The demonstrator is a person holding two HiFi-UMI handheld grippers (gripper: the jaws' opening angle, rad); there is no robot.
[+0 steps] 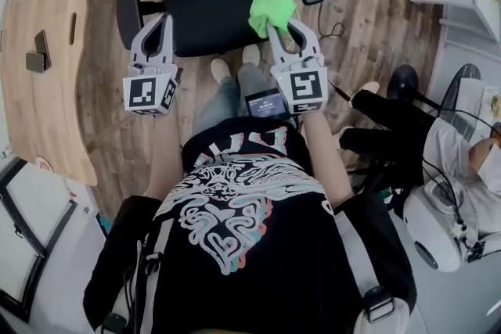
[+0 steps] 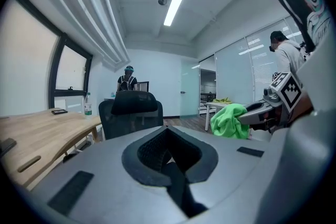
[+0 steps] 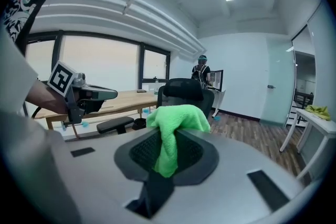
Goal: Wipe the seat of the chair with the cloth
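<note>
**Plank floor, curved desk**

A wood-plank floor (image 1: 376, 4) carried a black office chair (image 1: 215, 0) at its far middle, with thin dark cables (image 1: 335, 31) trailing just beside the chair's right side. Along the floor's left edge stood a pale wooden desk (image 1: 47, 113) — a small dark block (image 1: 37, 59) lay near the desk's left edge.

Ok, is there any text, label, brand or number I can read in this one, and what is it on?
Nothing reads legibly in any view.
Small screen beside the right marker cube: something is displayed, but it is too small to read.
Shirt print: a graphic; any lettering in it is illegible.
Left marker cube and right marker cube: square code patterns only, no words or numbers.
</note>
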